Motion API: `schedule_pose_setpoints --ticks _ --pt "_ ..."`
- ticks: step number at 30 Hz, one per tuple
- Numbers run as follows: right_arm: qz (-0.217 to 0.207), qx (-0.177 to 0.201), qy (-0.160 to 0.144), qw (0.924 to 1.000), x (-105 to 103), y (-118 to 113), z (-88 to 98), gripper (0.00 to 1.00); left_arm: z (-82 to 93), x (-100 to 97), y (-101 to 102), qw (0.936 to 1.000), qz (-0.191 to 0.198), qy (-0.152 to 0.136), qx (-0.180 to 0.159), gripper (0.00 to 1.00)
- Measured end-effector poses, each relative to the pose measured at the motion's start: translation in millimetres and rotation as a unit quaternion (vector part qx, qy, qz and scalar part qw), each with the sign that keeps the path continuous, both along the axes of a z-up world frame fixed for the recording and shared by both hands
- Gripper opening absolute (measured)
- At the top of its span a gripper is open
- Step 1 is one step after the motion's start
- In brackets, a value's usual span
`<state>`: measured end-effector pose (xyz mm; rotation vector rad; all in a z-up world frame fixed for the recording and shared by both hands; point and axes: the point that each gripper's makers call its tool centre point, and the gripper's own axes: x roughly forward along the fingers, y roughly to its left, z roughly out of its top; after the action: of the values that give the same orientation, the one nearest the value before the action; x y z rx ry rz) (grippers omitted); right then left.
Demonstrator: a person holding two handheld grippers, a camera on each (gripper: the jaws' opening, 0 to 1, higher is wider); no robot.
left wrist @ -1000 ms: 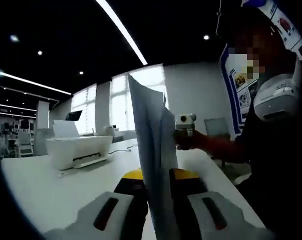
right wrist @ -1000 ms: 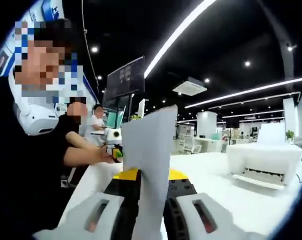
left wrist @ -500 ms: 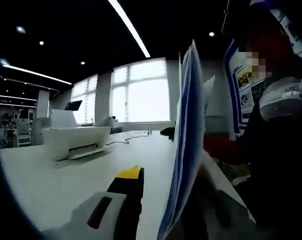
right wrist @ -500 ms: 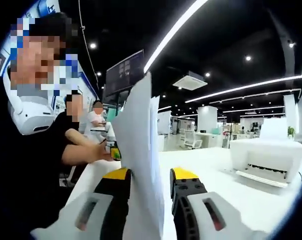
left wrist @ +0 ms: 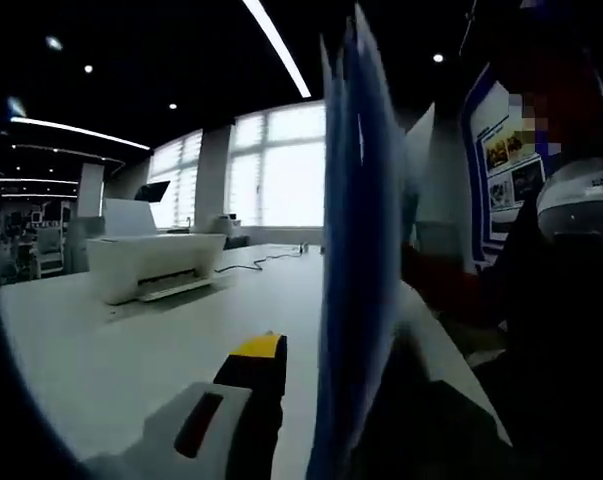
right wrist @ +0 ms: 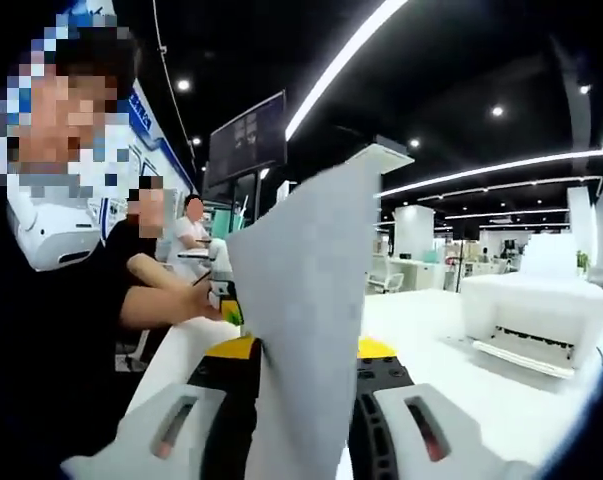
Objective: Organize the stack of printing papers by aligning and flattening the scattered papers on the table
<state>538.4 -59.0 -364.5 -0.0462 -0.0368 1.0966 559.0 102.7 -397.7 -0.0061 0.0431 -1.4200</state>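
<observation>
The right tongs (right wrist: 303, 365) pinch the stack of printing papers (right wrist: 306, 300), which stands upright between the jaws above the white bench (right wrist: 436, 355). The left tongs (left wrist: 326, 385) have the same sheets edge-on between them; whether they grip, I cannot tell. Beyond them sits a white printer (left wrist: 151, 265).
</observation>
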Motion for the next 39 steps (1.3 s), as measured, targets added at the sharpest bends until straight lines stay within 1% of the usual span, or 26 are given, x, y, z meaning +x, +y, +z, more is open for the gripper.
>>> schedule_pose_setpoints --ticks 3,5,7,8,9,10,12,13,15,16,18,22,24,25,26,27,28,29,30,31,33,36,38,39 --pt "-0.006 0.016 0.0 0.9999 -1.6 -11.1 3.7 0.27 5.6 1.3 7.4 0.9999 0.009 -0.004 -0.007 0.31" --pt "0.004 0.03 0.004 0.9995 -4.5 -9.8 6.6 0.25 10.4 -1.1 7.0 0.9999 0.005 -0.011 -0.012 0.31" --pt "0.013 0.024 -0.001 0.9996 -8.2 -5.3 6.3 0.22 12.7 -3.4 2.9 0.9998 -0.001 -0.016 -0.01 0.29" --pt "0.013 0.02 -0.009 0.9997 -8.9 -2.6 6.6 0.21 12.0 -4.4 1.1 0.9997 -0.003 -0.022 -0.006 0.28" --pt "0.014 0.02 -0.01 0.9996 -9.1 -0.6 7.2 0.2 10.8 -5.0 -2.4 0.9995 -0.005 -0.03 0.001 0.27" --pt "0.017 0.018 -0.012 0.9996 -9.9 1.7 7.4 0.17 10.1 -5.9 -4.8 0.9995 -0.007 -0.031 0.004 0.25" --pt "0.027 0.008 -0.029 0.9992 -13.4 5.2 7.9 0.0 8.8 -9.8 -8.7 0.999 -0.017 -0.041 0.009 0.15" --pt "0.035 0.01 -0.029 0.9989 -16.0 7.3 8.9 0.0 8.9 -12.1 -10.1 0.9985 -0.023 -0.048 0.01 0.07" --pt "0.029 0.003 -0.049 0.9984 -15.1 7.1 11.9 0.0 11.5 -12.7 -11.1 0.997 -0.018 -0.075 0.01 0.07" --pt "0.029 0.008 -0.048 0.9984 -15.4 6.9 14.9 0.0 12.8 -14.7 -11.1 0.9972 -0.023 -0.071 0.009 0.07" --pt "0.028 0.011 -0.056 0.998 -14.1 4.9 22.9 0.0 18.6 -16.4 -11.7 0.9971 -0.028 -0.071 0.005 0.07" --pt "0.031 0.006 -0.068 0.9972 -13.1 5.2 36.6 0.0 33.1 -16.2 -12.3 0.9963 -0.029 -0.081 0.005 0.07" --pt "0.034 0.006 -0.073 0.9967 -14.1 6.4 40.2 0.0 36.9 -14.6 -11.0 0.9963 -0.029 -0.081 0.002 0.07" --pt "0.037 0.007 -0.07 0.9968 -14.2 7.0 39.6 0.0 37.2 -13.5 -10.5 0.9964 -0.03 -0.079 0.0 0.07" --pt "0.041 0.007 -0.064 0.9971 -14.8 6.8 37.3 0.0 34.7 -12.9 -10.5 0.9967 -0.032 -0.075 -0.001 0.07" --pt "0.038 0.008 -0.051 0.998 -13.2 6.9 30.6 0.0 27.7 -13.2 -10.3 0.9972 -0.032 -0.067 0.006 0.08" --pt "0.035 0.01 -0.037 0.9986 -11.6 7.0 23.9 0.05 20.7 -13.5 -10.2 0.9977 -0.033 -0.058 0.013 0.13" --pt "0.032 0.011 -0.024 0.9991 -9.9 7.1 17.1 0.15 13.6 -13.9 -10.1 0.998 -0.034 -0.05 0.02 0.23" --pt "0.029 0.012 -0.011 0.9994 -8.3 7.2 10.4 0.23 6.6 -14.2 -9.9 0.9981 -0.035 -0.042 0.028 0.29" --pt "0.029 0.011 -0.012 0.9995 -8.6 6.7 6.7 0.26 1.6 -17.1 -10.0 0.9979 -0.041 -0.039 0.031 0.28" --pt "0.029 0.013 -0.014 0.9994 -9.1 4.6 4.8 0.25 0.0 -17.9 -10.4 0.9982 -0.042 -0.034 0.026 0.3" --pt "0.028 0.02 -0.016 0.9993 -10.1 4.4 7.9 0.23 1.2 -16.7 -11.2 0.9984 -0.041 -0.028 0.025 0.3" --pt "0.025 0.019 -0.02 0.9993 -8.4 2.5 10.0 0.2 3.1 -15.8 -10.4 0.9984 -0.042 -0.03 0.024 0.26" --pt "0.025 0.018 -0.02 0.9993 -8.0 2.1 10.5 0.17 4.4 -15.3 -10.1 0.9984 -0.042 -0.031 0.022 0.21"
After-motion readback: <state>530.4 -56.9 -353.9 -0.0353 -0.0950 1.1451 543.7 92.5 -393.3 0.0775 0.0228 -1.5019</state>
